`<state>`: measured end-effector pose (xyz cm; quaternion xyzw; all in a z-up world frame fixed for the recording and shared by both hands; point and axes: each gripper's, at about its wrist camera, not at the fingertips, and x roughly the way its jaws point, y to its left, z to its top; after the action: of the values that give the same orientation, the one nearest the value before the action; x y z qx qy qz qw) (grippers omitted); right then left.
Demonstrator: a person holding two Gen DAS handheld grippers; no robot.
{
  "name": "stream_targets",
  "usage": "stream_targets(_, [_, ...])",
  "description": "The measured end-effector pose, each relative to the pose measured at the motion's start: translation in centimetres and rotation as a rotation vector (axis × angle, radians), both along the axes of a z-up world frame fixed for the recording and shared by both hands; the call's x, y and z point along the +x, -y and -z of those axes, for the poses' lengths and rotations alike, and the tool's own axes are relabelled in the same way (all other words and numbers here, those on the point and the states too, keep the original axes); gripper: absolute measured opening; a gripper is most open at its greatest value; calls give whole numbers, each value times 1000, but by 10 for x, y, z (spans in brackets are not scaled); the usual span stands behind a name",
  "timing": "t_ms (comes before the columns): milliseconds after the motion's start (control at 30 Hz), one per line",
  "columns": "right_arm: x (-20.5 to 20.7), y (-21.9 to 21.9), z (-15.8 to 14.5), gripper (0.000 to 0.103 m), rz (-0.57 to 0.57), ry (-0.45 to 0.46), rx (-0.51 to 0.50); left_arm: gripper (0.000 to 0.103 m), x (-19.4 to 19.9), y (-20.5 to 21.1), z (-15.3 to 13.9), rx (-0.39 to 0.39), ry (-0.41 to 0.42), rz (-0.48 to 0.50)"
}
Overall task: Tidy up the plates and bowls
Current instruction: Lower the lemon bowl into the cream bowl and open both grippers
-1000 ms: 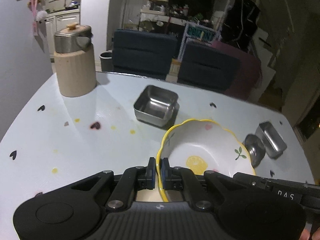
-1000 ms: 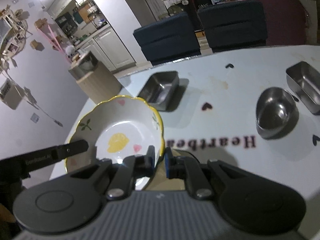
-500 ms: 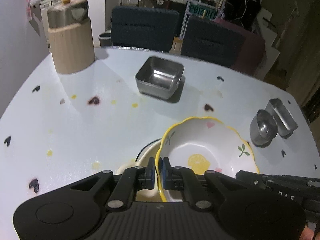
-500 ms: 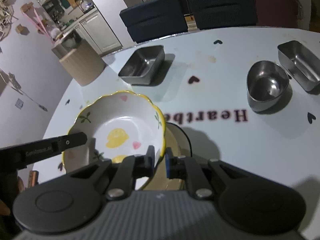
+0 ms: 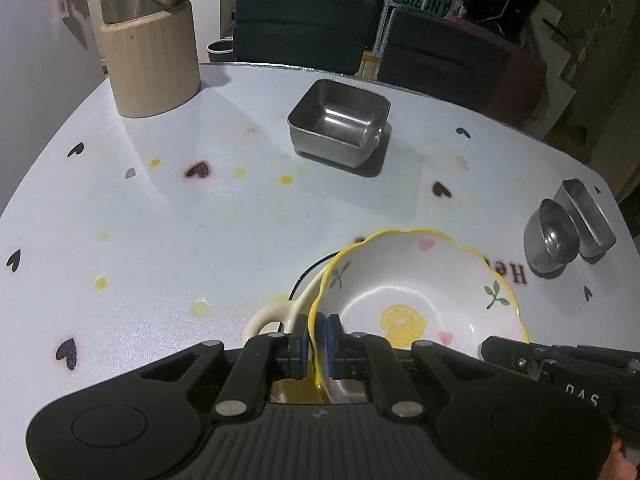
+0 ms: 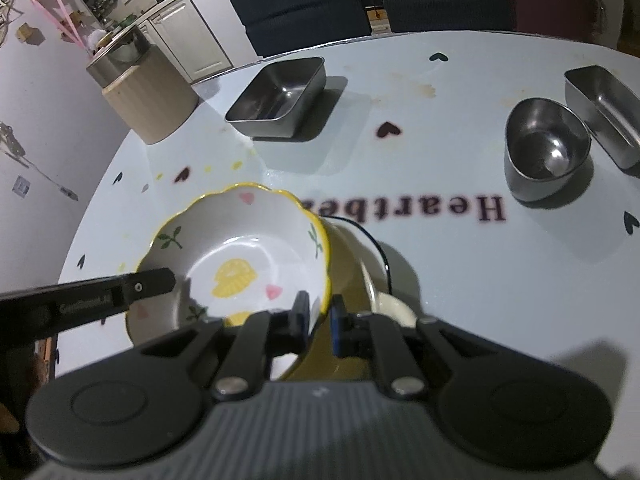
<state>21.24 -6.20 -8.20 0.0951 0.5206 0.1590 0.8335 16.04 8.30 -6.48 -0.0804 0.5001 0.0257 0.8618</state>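
A white scalloped bowl (image 5: pixel 420 288) (image 6: pixel 248 248) with a yellow rim and a lemon print hangs tilted low over a cream handled dish (image 5: pixel 272 316) (image 6: pixel 356 260) on the table. My left gripper (image 5: pixel 316 344) pinches the bowl's near-left rim; its jaws are opening, with the rim still between the blue pads. On the opposite rim my right gripper (image 6: pixel 320 316) is shut. Each wrist view shows the other gripper's black finger at the bowl's edge. The bowl hides most of the cream dish.
A square steel container (image 5: pixel 340 124) (image 6: pixel 280 96) stands mid-table. At the right sit a steel heart-shaped cup (image 5: pixel 552 236) (image 6: pixel 544 152) and a steel rectangular tin (image 5: pixel 588 212) (image 6: pixel 604 108). A beige canister (image 5: pixel 148 44) with a metal lid stands far left. Dark chairs (image 5: pixel 304 24) line the far edge.
Both grippers have come down with the bowl. The cream handled dish has come into view beneath it, and the bowl now sits close over it.
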Motion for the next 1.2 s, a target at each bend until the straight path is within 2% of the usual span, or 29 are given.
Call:
stream_targets(167, [2,-3,2,13,-8,-9,-10,11,2,1,8,14,-40,0])
stream_targets(533, [1,-2,1,13,-1,0,-27,13,6,5,14,21,-66,13])
stream_targets(700, [0,-2,-1,12,0,15,-32,13,6,2,14,5,-75,12])
stream_targets(867, [0,-6,-2,12,-1,35,-70,14,5,5,14,23,-71,27])
stream_targets(1200, [1,-8,5,12,-29,9,-85,14,3,6,11,49,-67,41])
